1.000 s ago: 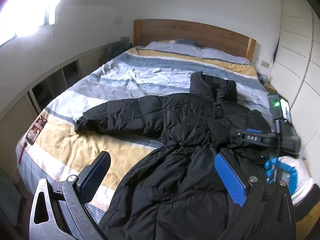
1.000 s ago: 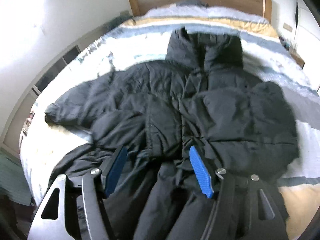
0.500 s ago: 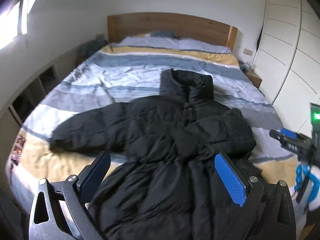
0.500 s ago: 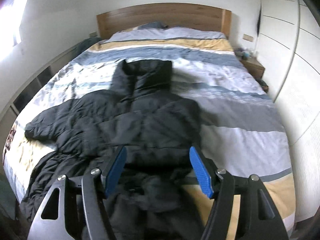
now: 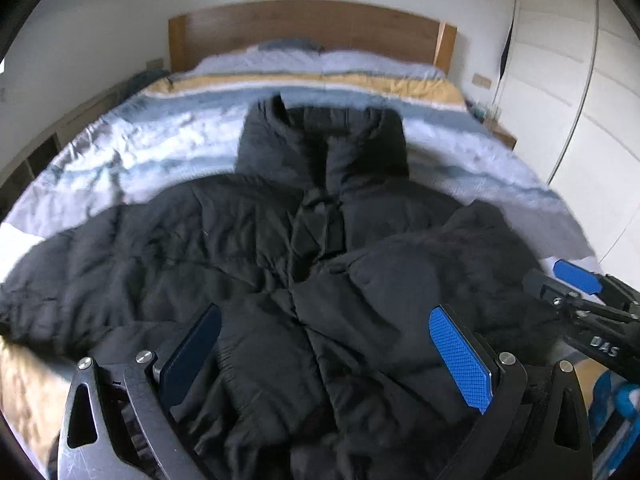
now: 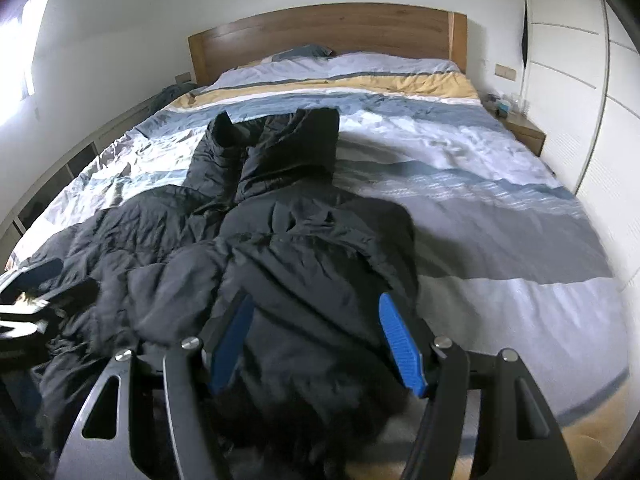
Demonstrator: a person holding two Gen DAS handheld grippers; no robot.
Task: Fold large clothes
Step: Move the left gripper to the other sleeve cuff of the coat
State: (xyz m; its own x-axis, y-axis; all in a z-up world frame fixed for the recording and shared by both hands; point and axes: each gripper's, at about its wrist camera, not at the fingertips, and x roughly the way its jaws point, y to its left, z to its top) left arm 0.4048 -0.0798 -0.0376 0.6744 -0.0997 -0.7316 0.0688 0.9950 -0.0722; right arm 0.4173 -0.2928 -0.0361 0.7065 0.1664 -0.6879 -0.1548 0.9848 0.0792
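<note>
Black puffer coat [image 5: 280, 248] lies front-up on the bed [image 5: 120, 148], collar end toward the headboard [image 5: 304, 28], hem toward the cameras. Quilted, matte, much creased. Stand-up collar [image 5: 324, 140] spread flat, its placket running down the middle. One sleeve [image 5: 80, 272] stretches out sideways over the striped duvet; the other sleeve [image 5: 452, 256] is folded in across the chest, a thick rumpled mound over the front panel. Lower body bunches toward the foot of the bed.

Left gripper [image 5: 326, 356]: jaws wide apart, blue pads either side of the coat's midline, hovering above the waist area; nothing between them. Contact with the fabric not certain, as the frame is motion-blurred.

Right gripper [image 6: 320, 344]: jaws likewise spread, straddling the folded sleeve [image 6: 312, 264] near the coat's [image 6: 160, 240] right edge, nothing clamped. It appears at the right margin of the left view [image 5: 580, 292], just beside the coat's edge.

Duvet in grey, white, blue and ochre bands. Pillows [image 6: 360, 60] at the head. Nightstand [image 6: 520, 128] to the right, against white wardrobe doors [image 6: 580, 60].
</note>
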